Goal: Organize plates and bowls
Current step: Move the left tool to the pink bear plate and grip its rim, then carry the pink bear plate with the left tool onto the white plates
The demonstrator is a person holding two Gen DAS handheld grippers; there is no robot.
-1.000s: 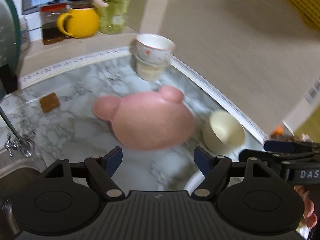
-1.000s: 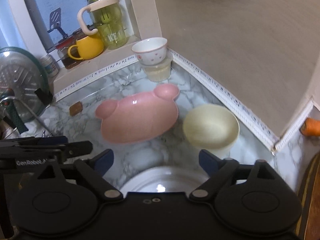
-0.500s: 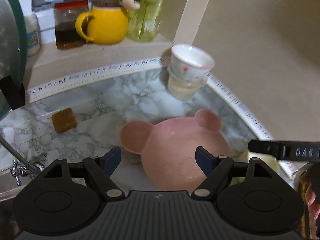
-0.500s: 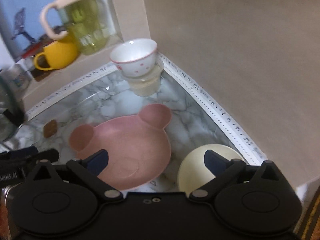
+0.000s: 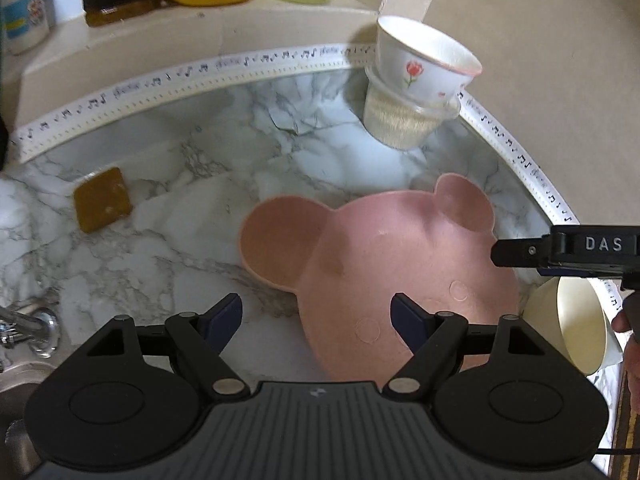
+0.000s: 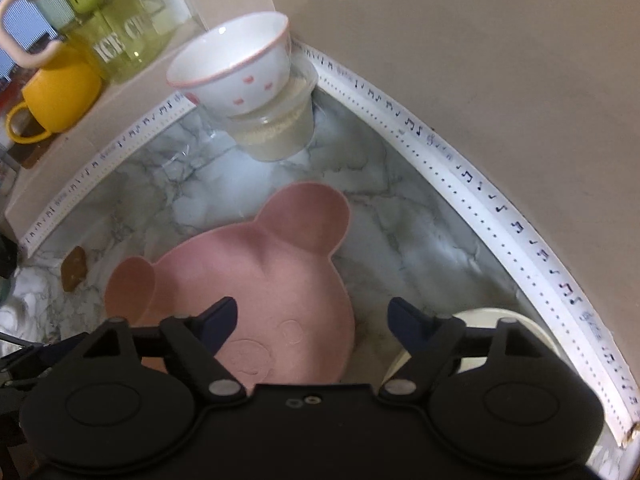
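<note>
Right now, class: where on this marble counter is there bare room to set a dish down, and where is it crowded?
Free: the marble between the brown sponge, the music-note trim and the pink bear plate. Also free: the strip between the plate's ear and the corner trim. Crowded: the corner with the flowered bowl stacked on a plastic cup, and beside the cream bowl.

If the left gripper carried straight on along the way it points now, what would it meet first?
Most likely the pink bear-shaped plate: the open left gripper points down at its near-left rim, though depth is hard to judge.

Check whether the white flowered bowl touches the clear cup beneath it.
Touching. The left wrist view shows the white flowered bowl seated tilted in the rim of the clear cup, no gap between them.
</note>
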